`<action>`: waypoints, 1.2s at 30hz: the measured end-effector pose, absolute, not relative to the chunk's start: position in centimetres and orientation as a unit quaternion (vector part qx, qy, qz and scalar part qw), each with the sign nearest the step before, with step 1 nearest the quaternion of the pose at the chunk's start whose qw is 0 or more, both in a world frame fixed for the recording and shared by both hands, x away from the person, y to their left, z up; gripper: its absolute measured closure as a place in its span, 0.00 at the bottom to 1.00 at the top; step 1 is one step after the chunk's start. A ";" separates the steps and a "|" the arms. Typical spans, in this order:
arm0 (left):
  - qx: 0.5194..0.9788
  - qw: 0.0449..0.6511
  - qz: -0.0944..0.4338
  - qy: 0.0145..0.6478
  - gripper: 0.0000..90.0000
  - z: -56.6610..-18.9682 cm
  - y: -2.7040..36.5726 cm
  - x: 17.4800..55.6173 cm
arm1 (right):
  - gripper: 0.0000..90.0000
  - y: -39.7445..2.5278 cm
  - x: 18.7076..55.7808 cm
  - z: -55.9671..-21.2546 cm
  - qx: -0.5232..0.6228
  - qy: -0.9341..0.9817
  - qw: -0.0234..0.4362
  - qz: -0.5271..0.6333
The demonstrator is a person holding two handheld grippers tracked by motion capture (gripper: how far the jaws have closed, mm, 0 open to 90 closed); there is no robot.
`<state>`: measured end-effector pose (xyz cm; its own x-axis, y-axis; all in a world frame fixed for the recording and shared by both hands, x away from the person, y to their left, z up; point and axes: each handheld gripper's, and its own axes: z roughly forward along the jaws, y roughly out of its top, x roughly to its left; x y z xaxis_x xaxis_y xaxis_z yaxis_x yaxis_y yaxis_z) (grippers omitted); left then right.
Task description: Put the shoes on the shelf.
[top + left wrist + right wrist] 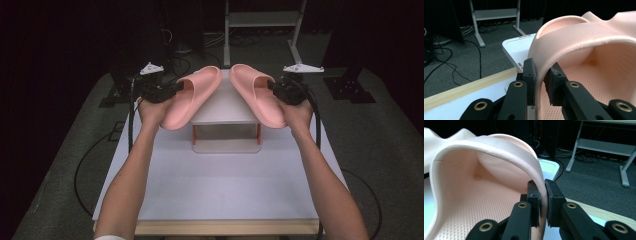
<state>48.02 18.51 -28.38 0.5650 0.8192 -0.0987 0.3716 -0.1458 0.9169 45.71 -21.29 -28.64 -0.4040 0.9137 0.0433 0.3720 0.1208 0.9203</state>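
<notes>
- Both tongs are squeezed tight: the left gripper (539, 82) bites the top band of one soft pink foam slipper (191, 97), and the right gripper (542, 203) bites the band of the other pink foam slipper (256, 95).
- Each slipper hangs tilted in the air, over the small white step shelf (225, 107) on the white table (225, 185).
- They look light and squishy.
- The band bends, so hold it deep, near the side.
</notes>
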 end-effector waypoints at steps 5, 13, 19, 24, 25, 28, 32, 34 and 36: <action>0.725 0.505 0.220 0.413 0.88 -28.3 17.9 48.5 | 0.92 -20.9 46.2 -28.5 0.466 0.692 0.284 0.472; 0.726 0.497 0.218 0.423 0.88 -28.6 17.2 49.1 | 0.91 -20.1 46.7 -28.7 0.468 0.697 0.287 0.462; 0.723 0.499 0.214 0.428 0.87 -28.7 17.2 49.3 | 0.91 -20.0 46.9 -28.9 0.469 0.698 0.284 0.460; 0.727 0.492 0.214 0.428 0.85 -28.5 16.9 49.3 | 0.90 -19.7 47.1 -28.9 0.471 0.700 0.278 0.459; 0.728 0.491 0.216 0.427 0.84 -28.5 16.9 49.3 | 0.90 -19.6 47.1 -28.9 0.471 0.701 0.277 0.459; 0.728 0.491 0.215 0.428 0.84 -28.4 16.7 49.3 | 0.89 -19.5 47.1 -29.0 0.471 0.700 0.275 0.462; 0.731 0.489 0.213 0.427 0.84 -28.3 16.5 49.3 | 0.89 -19.2 47.1 -28.9 0.471 0.700 0.273 0.462; 0.731 0.488 0.213 0.426 0.83 -28.3 16.4 49.3 | 0.88 -19.1 47.2 -28.9 0.470 0.700 0.274 0.462; 0.731 0.490 0.211 0.427 0.83 -28.4 16.2 49.4 | 0.88 -19.1 47.2 -28.9 0.471 0.700 0.273 0.463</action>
